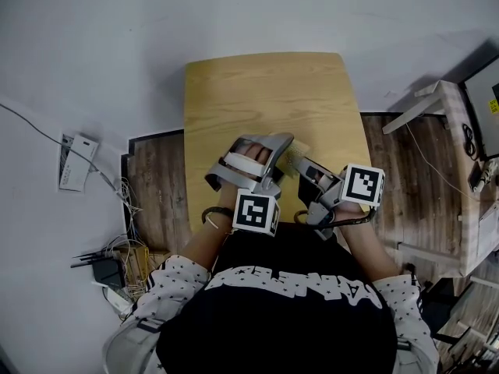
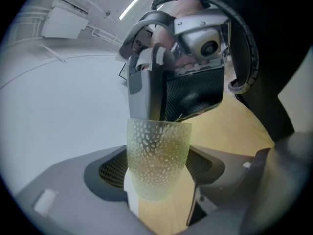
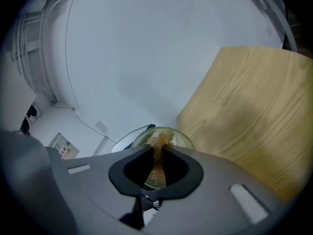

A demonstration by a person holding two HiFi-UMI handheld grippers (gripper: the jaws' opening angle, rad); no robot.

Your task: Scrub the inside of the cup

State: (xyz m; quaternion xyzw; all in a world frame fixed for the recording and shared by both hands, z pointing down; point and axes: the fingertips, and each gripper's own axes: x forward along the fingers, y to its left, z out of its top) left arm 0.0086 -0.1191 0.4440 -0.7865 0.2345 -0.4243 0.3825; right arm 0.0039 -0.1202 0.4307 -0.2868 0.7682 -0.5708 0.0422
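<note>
The left claw (image 2: 161, 196) is clamping the dimpled pale-green cup (image 2: 157, 151) snugly between its jaws. The right claw (image 3: 155, 182), jaws nearly together, is pinching a golden mesh scourer (image 3: 158, 148), its tip poking into the cup's mouth just ahead.

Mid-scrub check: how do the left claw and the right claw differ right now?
The left claw is shut on the dimpled, pale green cup; the right claw is shut on a golden-brown scrubber. The left claw grips the cup by its lower part, while the right claw points at the cup's mouth, with the scrubber tip inside the rim. Both are shut and close together over the table.
</note>
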